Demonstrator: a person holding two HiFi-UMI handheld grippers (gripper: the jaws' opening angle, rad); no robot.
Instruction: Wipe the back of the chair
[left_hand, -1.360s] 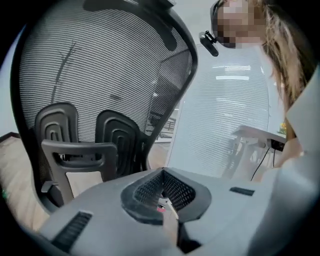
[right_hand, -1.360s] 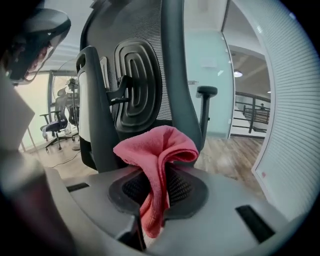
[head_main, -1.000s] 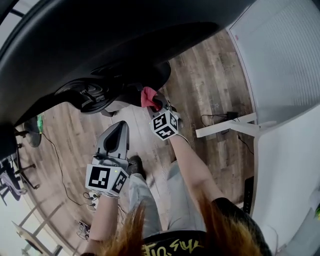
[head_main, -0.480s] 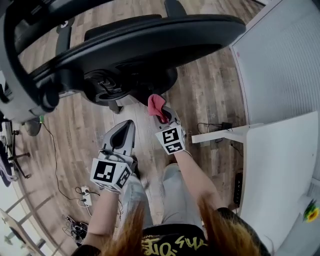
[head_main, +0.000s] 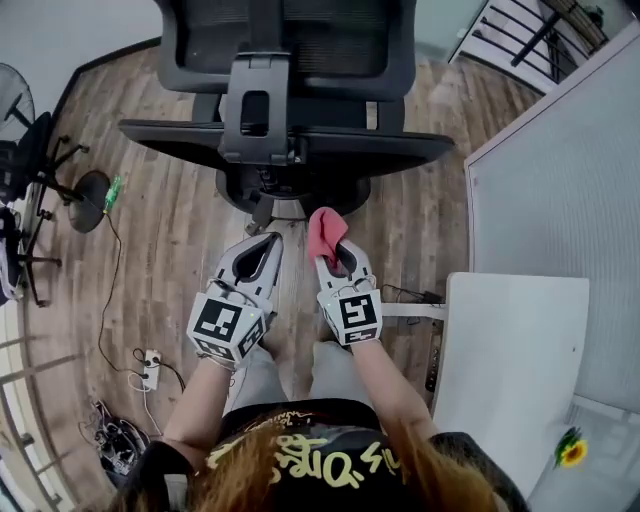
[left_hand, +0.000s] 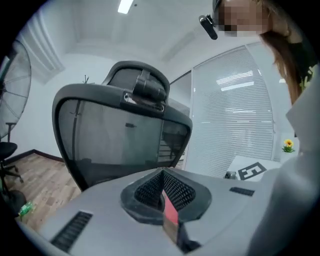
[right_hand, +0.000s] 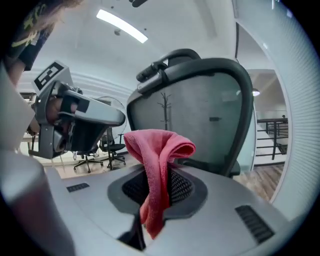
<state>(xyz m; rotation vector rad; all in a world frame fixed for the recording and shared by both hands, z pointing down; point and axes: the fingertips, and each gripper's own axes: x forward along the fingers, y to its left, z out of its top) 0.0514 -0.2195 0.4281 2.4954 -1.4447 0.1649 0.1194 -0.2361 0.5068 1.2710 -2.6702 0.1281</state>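
Note:
A black office chair with a mesh back (head_main: 290, 40) stands ahead of me, its rear frame (head_main: 285, 150) facing me. The mesh back fills the left gripper view (left_hand: 115, 135) and the right gripper view (right_hand: 205, 120). My right gripper (head_main: 330, 245) is shut on a red cloth (head_main: 322, 230), held just short of the chair's lower rear. The cloth (right_hand: 157, 150) drapes over the closed jaws of the right gripper (right_hand: 159, 172). My left gripper (head_main: 262, 248) hangs beside it, shut with nothing gripped, and it (left_hand: 162, 174) points at the chair back without touching.
A white desk (head_main: 520, 360) and a grey partition (head_main: 560, 200) stand at the right. A fan (head_main: 10, 100), another chair's base (head_main: 40, 170) and a green bottle (head_main: 111, 192) lie left. A power strip with cables (head_main: 148, 362) sits on the wood floor.
The head view has swung up from the underside of the seat to the chair's back. Both grippers have drawn closer together, and the cloth has stayed in the right one.

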